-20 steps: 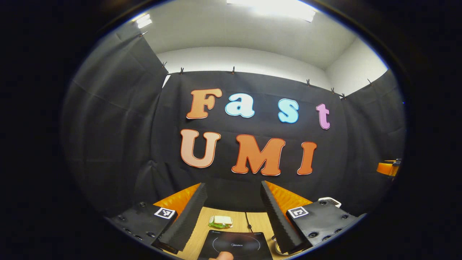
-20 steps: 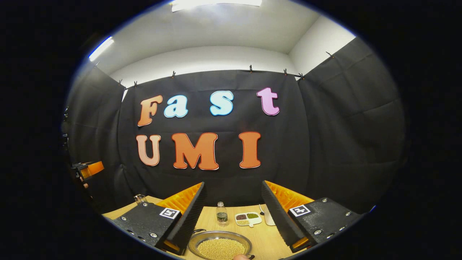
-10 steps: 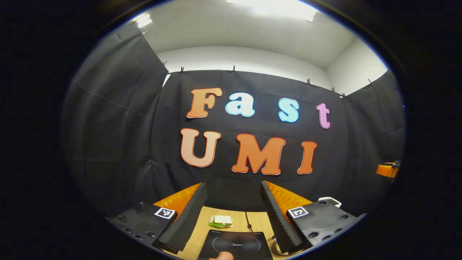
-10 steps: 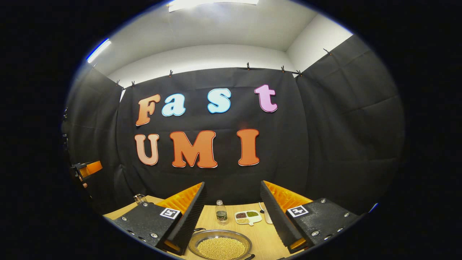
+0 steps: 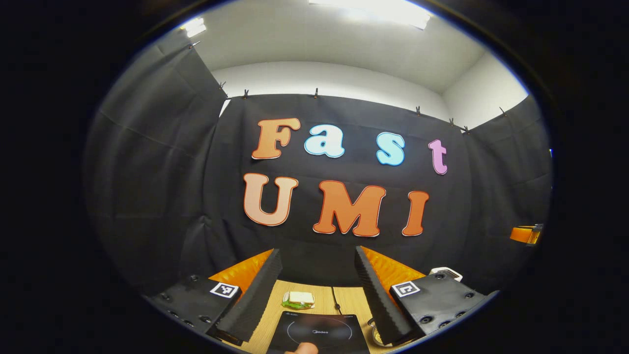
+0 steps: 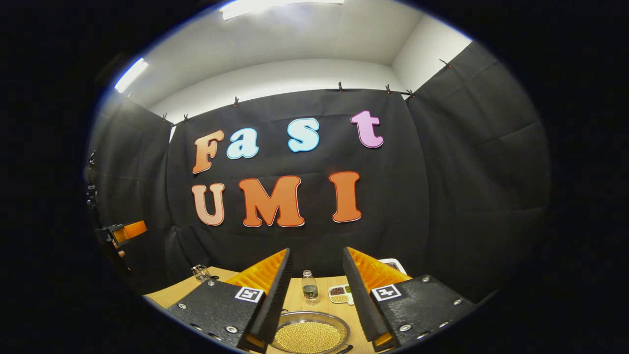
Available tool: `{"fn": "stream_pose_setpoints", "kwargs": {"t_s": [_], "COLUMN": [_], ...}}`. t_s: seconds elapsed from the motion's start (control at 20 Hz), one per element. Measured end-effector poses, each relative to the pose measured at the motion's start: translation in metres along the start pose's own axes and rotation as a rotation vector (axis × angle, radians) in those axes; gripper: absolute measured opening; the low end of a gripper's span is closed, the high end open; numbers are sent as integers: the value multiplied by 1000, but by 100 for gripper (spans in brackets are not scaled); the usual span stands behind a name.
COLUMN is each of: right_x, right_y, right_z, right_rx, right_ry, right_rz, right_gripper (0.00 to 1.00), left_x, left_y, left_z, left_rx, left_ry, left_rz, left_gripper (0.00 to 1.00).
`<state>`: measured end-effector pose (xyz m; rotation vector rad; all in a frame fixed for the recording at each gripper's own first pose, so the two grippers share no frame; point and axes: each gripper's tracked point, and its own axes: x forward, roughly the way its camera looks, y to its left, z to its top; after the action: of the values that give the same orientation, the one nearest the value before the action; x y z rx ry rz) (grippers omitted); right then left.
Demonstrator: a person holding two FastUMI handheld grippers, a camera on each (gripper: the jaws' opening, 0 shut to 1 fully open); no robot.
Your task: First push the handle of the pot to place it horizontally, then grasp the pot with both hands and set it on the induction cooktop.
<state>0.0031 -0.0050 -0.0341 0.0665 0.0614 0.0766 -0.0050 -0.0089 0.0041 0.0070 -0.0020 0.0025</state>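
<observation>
Pot (image 6: 309,337) between right hand-held gripper (image 6: 317,314) fingers, untouched, level.

Bottle (image 6: 309,285) and dish (image 6: 340,293) behind pot (image 6: 308,335)

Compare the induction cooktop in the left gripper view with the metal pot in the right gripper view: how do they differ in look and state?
The induction cooktop is a flat, dark, rectangular slab; the pot is a round, shiny metal pan with a raised rim. The cooktop's top is bare apart from a printed ring; the pot is full of small yellowish grains. Both rest on the wooden table.
</observation>
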Motion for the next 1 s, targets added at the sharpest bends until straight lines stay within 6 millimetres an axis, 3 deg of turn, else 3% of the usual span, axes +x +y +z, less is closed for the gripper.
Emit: {"fn": "stream_pose_setpoints", "kwargs": {"t_s": [0.15, 0.6, 0.85, 1.0], "right_x": [4, 3, 4, -1], "right_y": [-5, -9, -21, -26], "right_z": [-9, -51, -86, -113], "right_rx": [-24, -75, -57, -42], "right_ry": [10, 108, 184, 243], "right_rz": [-7, -1, -19, -21], "right_gripper": [59, 20, 0, 0], "left_x": [-2, -3, -3, -2], "left_y": [-1, -2, -1, -3], "left_z": [1, -5, -6, -6], "left_rx": [-1, -13, -10, -8], "left_ry": [-3, 17, 24, 27], "left_rz": [-1, -3, 3, 0], "left_gripper": [98, 98, 98, 97]}}
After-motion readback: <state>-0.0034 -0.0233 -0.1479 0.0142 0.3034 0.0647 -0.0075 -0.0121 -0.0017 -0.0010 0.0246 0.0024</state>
